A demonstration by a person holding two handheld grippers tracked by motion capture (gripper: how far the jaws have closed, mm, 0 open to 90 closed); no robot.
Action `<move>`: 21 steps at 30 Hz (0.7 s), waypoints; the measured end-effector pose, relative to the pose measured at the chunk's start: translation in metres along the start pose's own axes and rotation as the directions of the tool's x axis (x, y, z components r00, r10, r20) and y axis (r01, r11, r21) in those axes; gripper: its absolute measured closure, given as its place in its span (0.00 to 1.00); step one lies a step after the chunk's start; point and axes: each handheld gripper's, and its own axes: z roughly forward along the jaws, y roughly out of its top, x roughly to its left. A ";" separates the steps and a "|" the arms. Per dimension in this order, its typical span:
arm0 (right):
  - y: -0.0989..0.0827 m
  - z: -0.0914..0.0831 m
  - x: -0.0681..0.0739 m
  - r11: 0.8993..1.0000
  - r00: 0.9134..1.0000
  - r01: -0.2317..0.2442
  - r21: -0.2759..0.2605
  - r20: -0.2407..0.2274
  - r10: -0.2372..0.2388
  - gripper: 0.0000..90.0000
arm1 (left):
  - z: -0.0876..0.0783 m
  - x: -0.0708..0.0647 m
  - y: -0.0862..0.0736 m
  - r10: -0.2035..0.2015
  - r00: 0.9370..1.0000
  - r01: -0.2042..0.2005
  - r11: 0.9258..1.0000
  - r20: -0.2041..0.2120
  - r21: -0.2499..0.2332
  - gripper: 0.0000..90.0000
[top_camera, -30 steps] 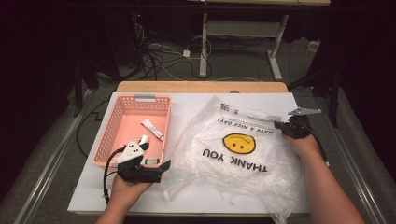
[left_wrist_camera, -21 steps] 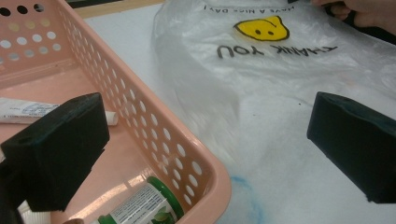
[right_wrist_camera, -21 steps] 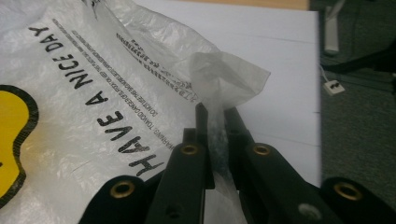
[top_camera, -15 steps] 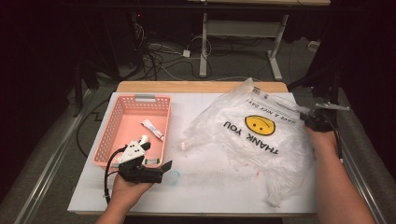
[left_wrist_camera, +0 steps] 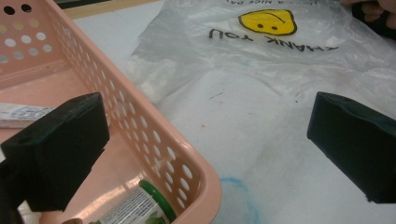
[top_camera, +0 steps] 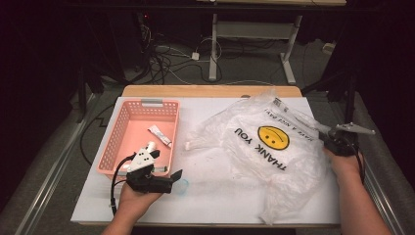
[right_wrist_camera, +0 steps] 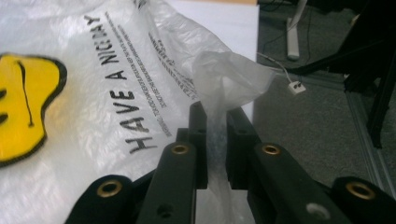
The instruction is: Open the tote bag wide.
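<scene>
Fingers (right_wrist_camera: 198, 135) pinching plastic bag (top_camera: 274, 147) over white table (top_camera: 215, 196), dark cabled floor (top_camera: 171, 63) beyond.

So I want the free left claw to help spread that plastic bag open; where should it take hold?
Probably the loose bunched edge of the bag nearest the pink basket, coming in low from the basket side. That edge lies crumpled and lifted off the table, opposite the corner the right claw pinches, and the left claw is already open nearby.
</scene>
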 end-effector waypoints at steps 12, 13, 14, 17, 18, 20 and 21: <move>-0.026 -0.021 0.021 1.000 0.998 0.013 0.014 -0.070 -0.012 0.90 | 0.002 -0.005 0.002 0.009 1.000 -0.008 1.000 0.021 -0.004 0.00; -0.026 -0.023 0.021 1.000 0.997 0.014 0.018 -0.072 -0.013 0.90 | 0.002 -0.005 0.002 0.012 1.000 -0.012 1.000 0.022 -0.004 0.00; -0.026 -0.025 0.022 1.000 0.997 0.014 0.021 -0.074 -0.012 0.88 | 0.001 -0.005 0.002 0.011 1.000 -0.011 1.000 0.021 -0.007 0.00; -0.025 -0.030 0.019 1.000 0.997 0.022 0.022 -0.076 -0.020 0.71 | -0.002 -0.004 0.002 0.009 1.000 -0.009 1.000 0.019 -0.014 0.00; -0.024 -0.033 0.018 1.000 0.997 0.016 0.014 -0.074 -0.015 0.66 | -0.002 -0.004 0.002 0.009 1.000 -0.009 1.000 0.020 -0.014 0.00; -0.021 -0.041 0.015 1.000 0.997 0.011 -0.006 -0.077 -0.012 0.57 | -0.002 -0.004 0.003 0.020 1.000 -0.019 1.000 0.021 -0.007 0.00; -0.020 -0.045 0.013 1.000 0.997 0.020 -0.017 -0.071 -0.021 0.54 | -0.002 -0.004 0.003 0.024 1.000 -0.024 1.000 0.020 -0.005 0.00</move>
